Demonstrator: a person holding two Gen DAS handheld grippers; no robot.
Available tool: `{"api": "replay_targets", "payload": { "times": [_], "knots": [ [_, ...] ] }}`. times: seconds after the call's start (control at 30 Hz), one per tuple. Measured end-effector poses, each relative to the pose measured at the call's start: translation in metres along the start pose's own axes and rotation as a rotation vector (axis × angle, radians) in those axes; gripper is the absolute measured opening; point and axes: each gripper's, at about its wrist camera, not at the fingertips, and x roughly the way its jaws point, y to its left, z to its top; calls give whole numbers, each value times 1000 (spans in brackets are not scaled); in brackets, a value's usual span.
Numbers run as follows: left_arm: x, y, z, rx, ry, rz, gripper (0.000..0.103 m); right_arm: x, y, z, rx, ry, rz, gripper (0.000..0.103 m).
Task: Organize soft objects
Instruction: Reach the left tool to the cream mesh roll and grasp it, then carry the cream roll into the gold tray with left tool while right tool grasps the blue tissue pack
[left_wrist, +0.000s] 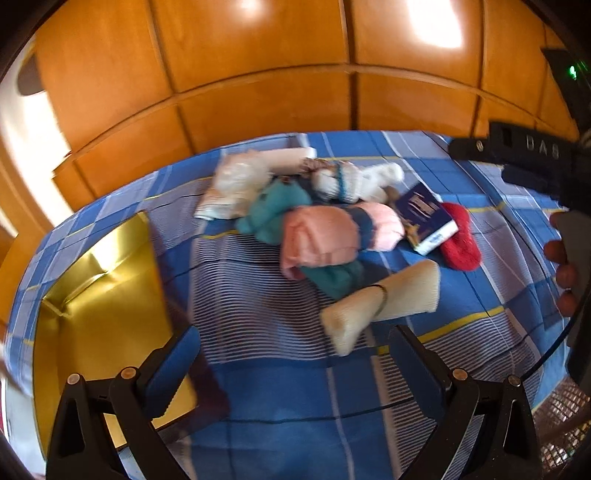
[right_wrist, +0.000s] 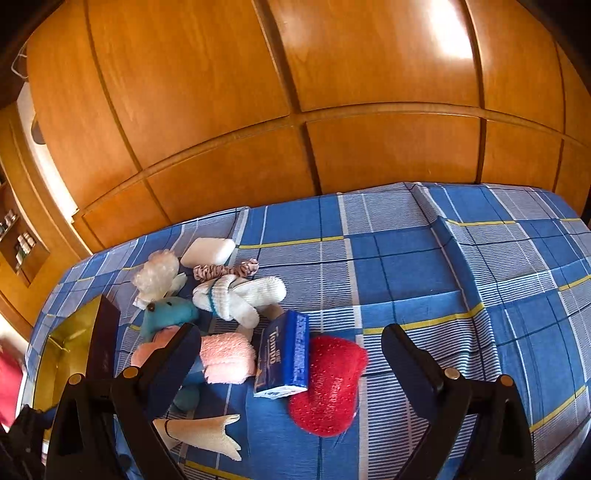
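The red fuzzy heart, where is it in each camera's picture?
Left wrist view: the red fuzzy heart lies right of centre on the blue checked bedspread, at the right end of the pile.
Right wrist view: it sits low in the middle, just above the gap between the open fingers.
Shared landmark: the blue tissue pack overlaps the heart's left side in both views.

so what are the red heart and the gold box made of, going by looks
Red heart: seems a fuzzy, glittery plush fabric; its nap sparkles and its edges look soft. Gold box: likely foil-faced card; its flat walls shine like a mirror, though blur leaves this open.
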Motion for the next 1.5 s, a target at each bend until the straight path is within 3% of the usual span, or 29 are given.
{"api": "replay_targets", "payload": {
  "times": [0.13, 0.37, 0.5, 0.53, 0.57, 0.63, 0.7, 0.73, 0.77, 1.03, 1.2, 1.4, 1.5],
  "knots": [
    [18, -11, 8, 26, 45, -42, 103, -1, -8, 3, 31, -2, -2, 100],
    [29, -27, 18, 45, 31, -131, 102, 0, -13, 3, 55, 9, 5, 100],
    [38, -33, 26, 13, 30, -203, 96, 0, -13, 3, 58, 7, 5, 100],
    [42, -36, 28, 12, 33, -226, 87, 0, -14, 3, 61, 7, 5, 100],
    [47, -38, 30, 12, 45, -241, 68, 0, -14, 4, 65, 7, 6, 100],
    [61, -42, 31, 13, 78, -285, 47, 0, -16, 4, 72, 5, 8, 100],
    [72, -47, 30, 5, 99, -310, 39, 0, -17, 4, 77, 3, 6, 100],
    [75, -47, 29, 11, 89, -319, 28, 0, -18, 5, 80, 4, 7, 100],
    [75, -46, 27, 8, 69, -328, 24, 0, -18, 5, 83, 3, 9, 100],
    [67, -42, 17, 37, 55, -393, 19, 0, -21, 6, 99, 5, 12, 100],
    [49, -27, 16, -21, 47, -419, 19, 3, -20, 5, 91, 20, 19, 100],
    [12, 13, 17, -113, -8, -397, 19, 7, -21, 3, 99, 44, 16, 100],
    [-6, 48, 18, -184, -53, -345, 19, 12, -24, 1, 106, 72, 17, 95]
  ]
}}
